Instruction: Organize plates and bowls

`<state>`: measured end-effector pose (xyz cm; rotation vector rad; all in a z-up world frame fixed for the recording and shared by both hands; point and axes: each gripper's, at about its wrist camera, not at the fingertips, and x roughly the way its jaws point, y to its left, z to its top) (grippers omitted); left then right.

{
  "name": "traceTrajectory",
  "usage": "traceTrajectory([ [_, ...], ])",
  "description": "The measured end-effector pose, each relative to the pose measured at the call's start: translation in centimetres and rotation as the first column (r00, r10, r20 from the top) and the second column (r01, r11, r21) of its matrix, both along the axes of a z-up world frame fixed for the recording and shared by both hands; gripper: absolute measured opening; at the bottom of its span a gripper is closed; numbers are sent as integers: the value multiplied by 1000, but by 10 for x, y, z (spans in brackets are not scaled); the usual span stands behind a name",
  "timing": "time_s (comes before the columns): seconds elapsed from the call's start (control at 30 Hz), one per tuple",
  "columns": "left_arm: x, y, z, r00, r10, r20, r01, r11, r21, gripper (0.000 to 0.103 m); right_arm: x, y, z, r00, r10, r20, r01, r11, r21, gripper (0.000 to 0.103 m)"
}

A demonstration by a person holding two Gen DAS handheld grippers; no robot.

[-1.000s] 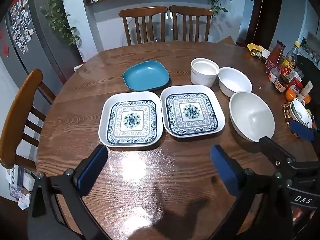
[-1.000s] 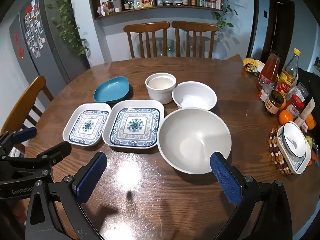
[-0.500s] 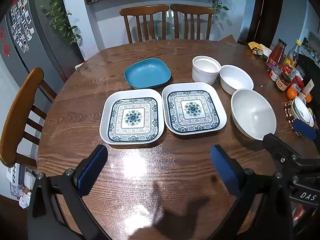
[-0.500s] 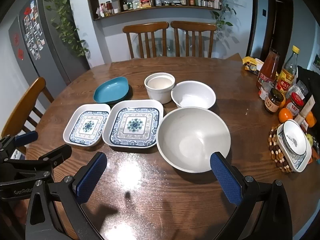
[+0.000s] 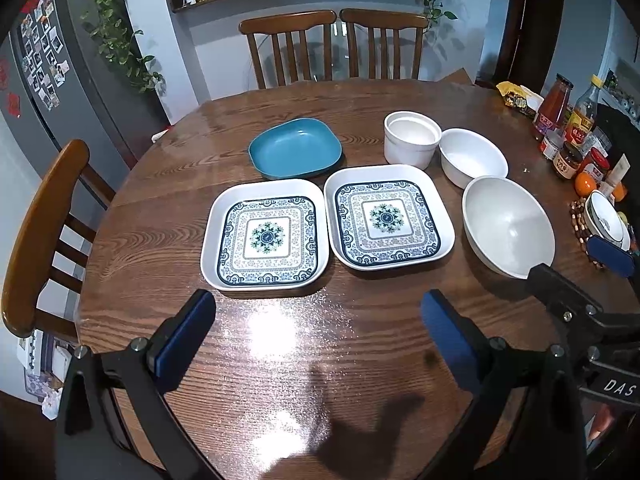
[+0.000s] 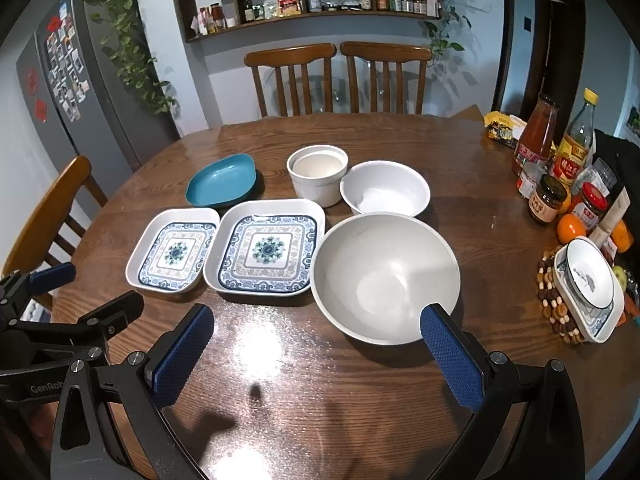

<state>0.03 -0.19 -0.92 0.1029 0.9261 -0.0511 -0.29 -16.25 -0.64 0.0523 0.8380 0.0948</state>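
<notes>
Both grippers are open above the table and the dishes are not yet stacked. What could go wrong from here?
1. The two patterned plates lie almost edge to edge, so a finger sliding under one may push the other.
2. The large white bowl sits close to the small white bowl; lifting it carelessly could knock that one.
</notes>
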Motion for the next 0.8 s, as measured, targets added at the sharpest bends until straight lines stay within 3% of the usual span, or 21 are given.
traceTrajectory([
  [0.8, 1, 0, 0, 1000, -1, 10, 1, 1000, 0, 102, 1, -5, -3, 1000, -5, -4, 5, 1000, 3, 103],
])
